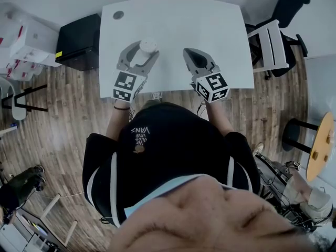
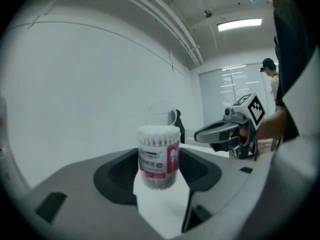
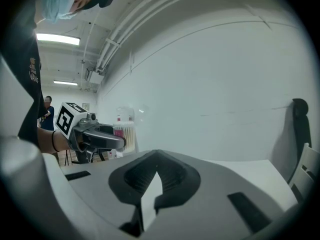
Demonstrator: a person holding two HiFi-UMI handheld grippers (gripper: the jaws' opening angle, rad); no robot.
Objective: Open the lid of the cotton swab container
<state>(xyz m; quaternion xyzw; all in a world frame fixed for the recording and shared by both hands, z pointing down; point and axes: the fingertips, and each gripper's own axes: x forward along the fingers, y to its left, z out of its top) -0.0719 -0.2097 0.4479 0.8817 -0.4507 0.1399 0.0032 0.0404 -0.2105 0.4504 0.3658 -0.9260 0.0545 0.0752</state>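
A clear cotton swab container [image 1: 147,45] with a pink label stands on the white table [image 1: 210,25]. My left gripper [image 1: 147,49] is shut on it, one jaw on each side. In the left gripper view the container [image 2: 159,156] sits upright between the dark pads [image 2: 120,170]. Its clear lid [image 2: 162,113] is tipped up behind the bare swab tips. To the right, apart from the container, my right gripper [image 1: 187,51] is shut with nothing in it. Its pads [image 3: 172,176] meet at the tip in its own view, where the container [image 3: 128,133] shows far left behind the left gripper [image 3: 119,143].
A black cabinet [image 1: 79,43] stands left of the table and a white chair [image 1: 270,43] to its right. A round wooden side table [image 1: 320,146] is at the far right. A cable hole [image 1: 118,14] marks the table's far left corner.
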